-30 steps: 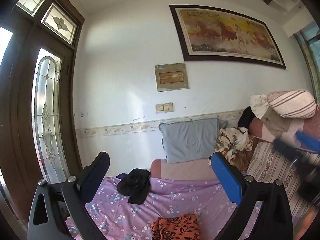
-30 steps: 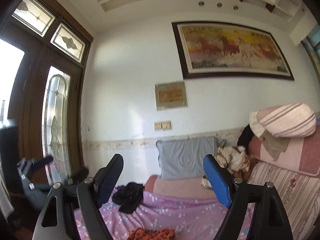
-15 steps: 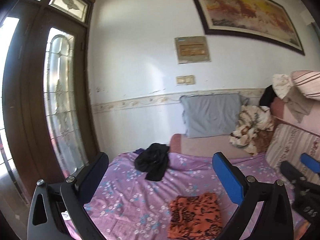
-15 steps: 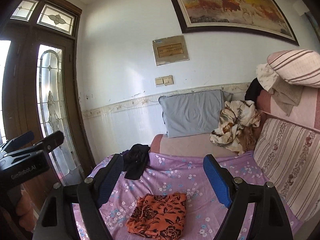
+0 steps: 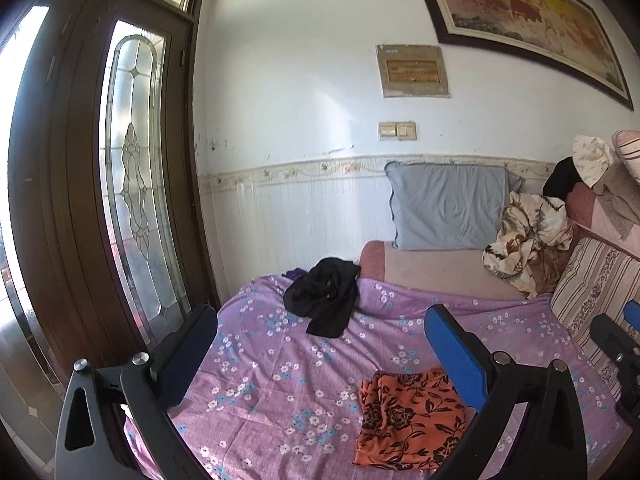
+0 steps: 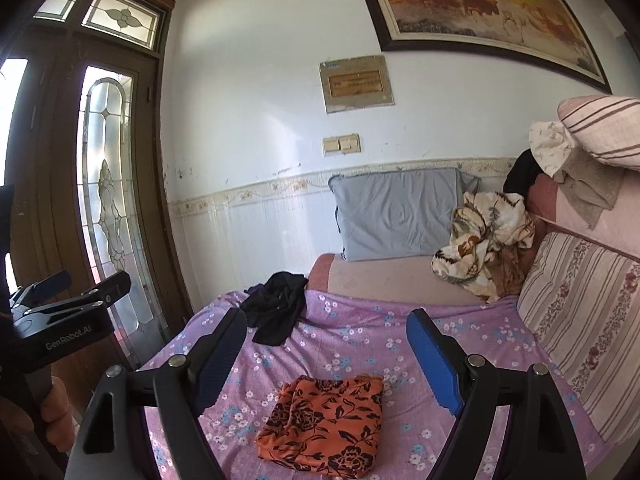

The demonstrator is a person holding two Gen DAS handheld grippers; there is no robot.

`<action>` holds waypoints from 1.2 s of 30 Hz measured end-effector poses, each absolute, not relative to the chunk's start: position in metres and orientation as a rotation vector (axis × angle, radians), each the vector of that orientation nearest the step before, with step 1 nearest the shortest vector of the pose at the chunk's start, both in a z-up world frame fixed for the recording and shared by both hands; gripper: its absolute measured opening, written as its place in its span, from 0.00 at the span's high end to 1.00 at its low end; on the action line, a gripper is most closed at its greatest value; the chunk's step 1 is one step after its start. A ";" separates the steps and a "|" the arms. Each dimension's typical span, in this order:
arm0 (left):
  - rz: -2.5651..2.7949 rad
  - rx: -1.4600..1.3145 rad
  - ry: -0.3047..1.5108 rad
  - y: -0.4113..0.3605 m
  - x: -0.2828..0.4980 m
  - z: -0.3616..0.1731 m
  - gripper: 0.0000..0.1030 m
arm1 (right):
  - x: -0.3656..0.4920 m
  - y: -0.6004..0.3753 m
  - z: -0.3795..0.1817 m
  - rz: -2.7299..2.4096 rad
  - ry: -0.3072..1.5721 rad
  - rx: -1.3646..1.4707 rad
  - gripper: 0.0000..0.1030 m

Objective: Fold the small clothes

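An orange cloth with a black flower print (image 5: 408, 420) lies folded flat on the purple flowered bedsheet (image 5: 280, 360); it also shows in the right wrist view (image 6: 324, 420). A crumpled black garment (image 5: 324, 296) lies farther back near the sheet's far edge, also in the right wrist view (image 6: 276, 304). My left gripper (image 5: 320, 344) is open and empty above the sheet. My right gripper (image 6: 326, 344) is open and empty, above the orange cloth. Each gripper shows at the edge of the other's view.
A grey pillow (image 6: 396, 216) leans on the wall behind a pink cushion. A patterned blanket (image 6: 484, 236) and striped cushions (image 6: 580, 320) pile at the right. A wooden glazed door (image 5: 120, 200) stands at the left of the bed.
Both grippers tilted down and moved nearer the bed. The orange cloth and sheet now fill more of the lower views. Both jaws stayed open.
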State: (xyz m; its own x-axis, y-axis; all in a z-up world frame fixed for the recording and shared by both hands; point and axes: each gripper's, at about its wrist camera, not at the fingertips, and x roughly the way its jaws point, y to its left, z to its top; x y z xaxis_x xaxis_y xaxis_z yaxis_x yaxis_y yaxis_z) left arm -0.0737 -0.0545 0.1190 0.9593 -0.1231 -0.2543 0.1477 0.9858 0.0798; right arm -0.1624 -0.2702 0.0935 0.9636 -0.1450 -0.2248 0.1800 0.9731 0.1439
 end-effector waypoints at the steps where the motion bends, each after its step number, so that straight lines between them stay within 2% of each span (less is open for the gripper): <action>1: -0.135 0.099 0.262 -0.054 -0.070 0.115 0.00 | -0.160 -0.271 0.091 -0.168 0.220 0.168 0.18; 36: -0.137 0.095 0.376 -0.061 -0.021 0.063 0.00 | -0.108 -0.273 0.048 -0.151 0.316 0.181 0.18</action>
